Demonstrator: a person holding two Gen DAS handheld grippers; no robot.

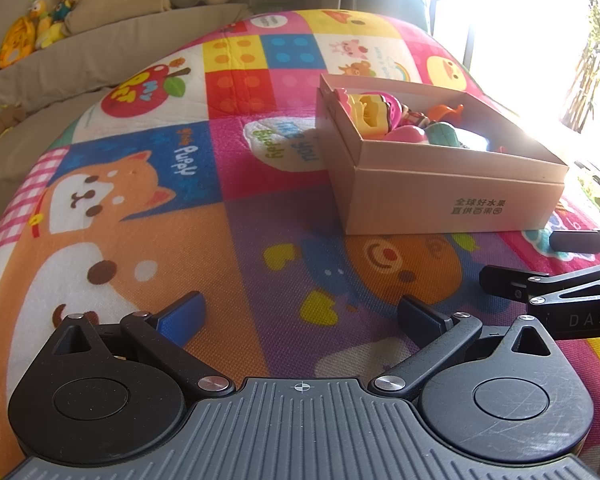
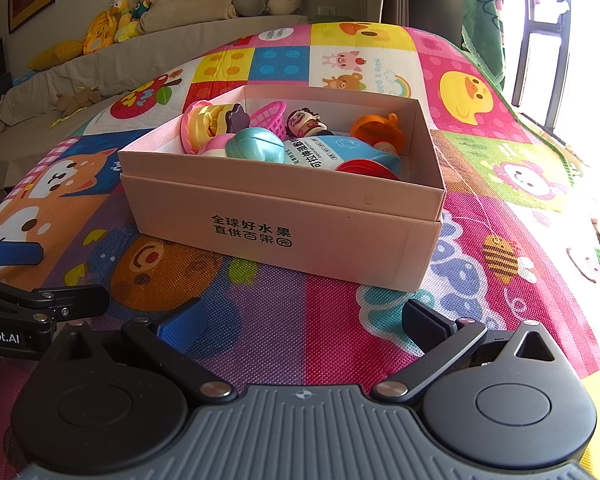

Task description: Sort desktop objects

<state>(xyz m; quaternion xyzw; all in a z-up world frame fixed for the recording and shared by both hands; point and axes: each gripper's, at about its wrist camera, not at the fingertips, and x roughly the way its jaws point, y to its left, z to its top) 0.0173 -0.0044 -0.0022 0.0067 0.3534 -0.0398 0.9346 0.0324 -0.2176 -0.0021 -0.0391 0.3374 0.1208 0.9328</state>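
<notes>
Left wrist view first: your left gripper is spread wide and pinching nothing, hovering low over the play mat. The cardboard box sits out at about 1 o'clock, and the right gripper pokes in at 3 o'clock.

Right wrist view: the right gripper is also spread and empty, with the box dead ahead at 12 o'clock, near but not touching. I don't see any loose toys on the mat, so the sorting looks basically done to me.

Inside, going left to right: yellow-pink toy, teal shell thing, pink basket, little figure, blue pouch, orange piece.

Handling guess: the plastic toys look hard, light and a bit slick on the rounded parts, so grab edges or rims, not domes. The pouch looks soft, so pinch it mid-body. If you move the box, I'd take a side wall with each gripper; thin card will likely flex.
</notes>
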